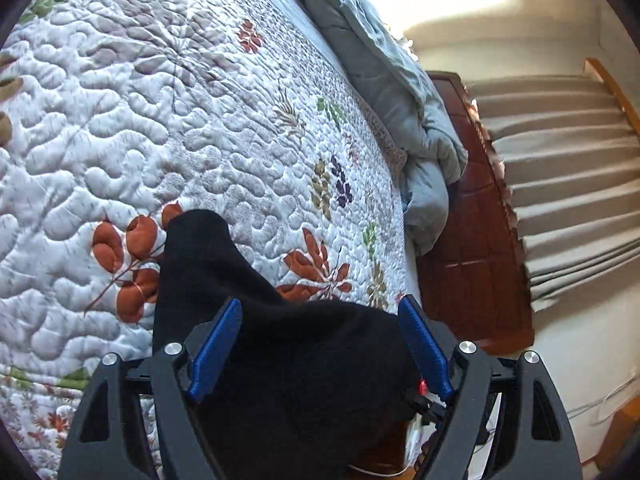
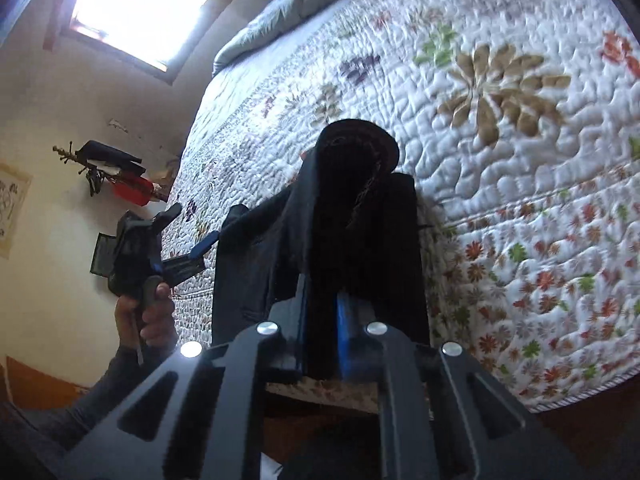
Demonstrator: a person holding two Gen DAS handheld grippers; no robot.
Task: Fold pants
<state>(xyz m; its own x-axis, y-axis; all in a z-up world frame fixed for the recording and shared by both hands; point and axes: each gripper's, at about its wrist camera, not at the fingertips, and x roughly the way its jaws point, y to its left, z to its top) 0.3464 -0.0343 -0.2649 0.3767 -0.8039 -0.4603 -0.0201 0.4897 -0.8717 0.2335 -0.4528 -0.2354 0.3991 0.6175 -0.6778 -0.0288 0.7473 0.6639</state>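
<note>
Black pants hang bunched over the near edge of the floral quilt. In the left wrist view my left gripper stands open, its blue pads far apart, and the black cloth lies loosely between them. In the right wrist view my right gripper is shut on a thick fold of the pants, which rise in a dark hump above the fingers. A frayed hem shows at the top. The left gripper appears at the left, held by a hand, beside a corner of the cloth.
The quilt covers a wide bed. A grey-blue duvet is heaped along its far side. Past it are a dark wooden panel and beige curtains. A bright window and a wall rack with hung items are at the left.
</note>
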